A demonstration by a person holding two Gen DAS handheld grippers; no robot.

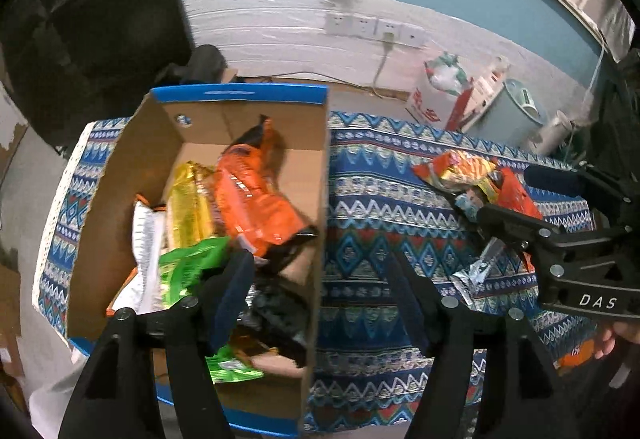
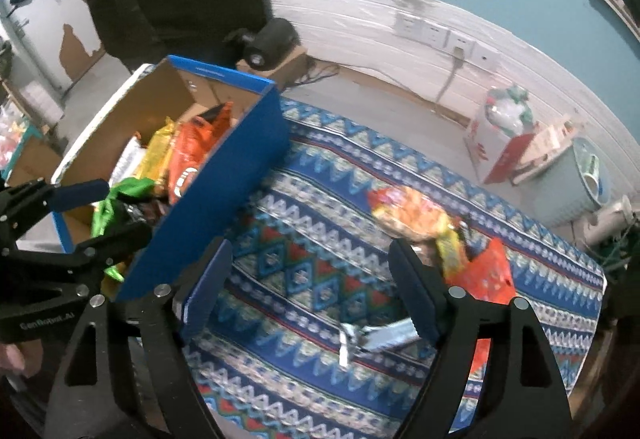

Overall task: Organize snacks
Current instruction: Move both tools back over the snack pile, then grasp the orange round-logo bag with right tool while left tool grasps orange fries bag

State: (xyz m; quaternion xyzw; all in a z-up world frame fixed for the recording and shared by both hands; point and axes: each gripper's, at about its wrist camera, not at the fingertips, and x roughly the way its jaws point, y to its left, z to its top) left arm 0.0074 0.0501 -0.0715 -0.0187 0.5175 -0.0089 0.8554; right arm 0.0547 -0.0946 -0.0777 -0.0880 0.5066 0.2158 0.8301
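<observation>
Right wrist: 1 box (image 2: 208,175), 2 grippers (image 2: 310,283)

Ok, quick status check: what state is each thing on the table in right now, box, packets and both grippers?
cardboard box: open-topped, partly filled with packets
orange packet: lying inside the box
green packet: inside the box
silver wrapper: flat on the cloth, outside the box
loose snack pile: on the cloth, unsorted
left gripper: open, empty
right gripper: open, empty
</observation>
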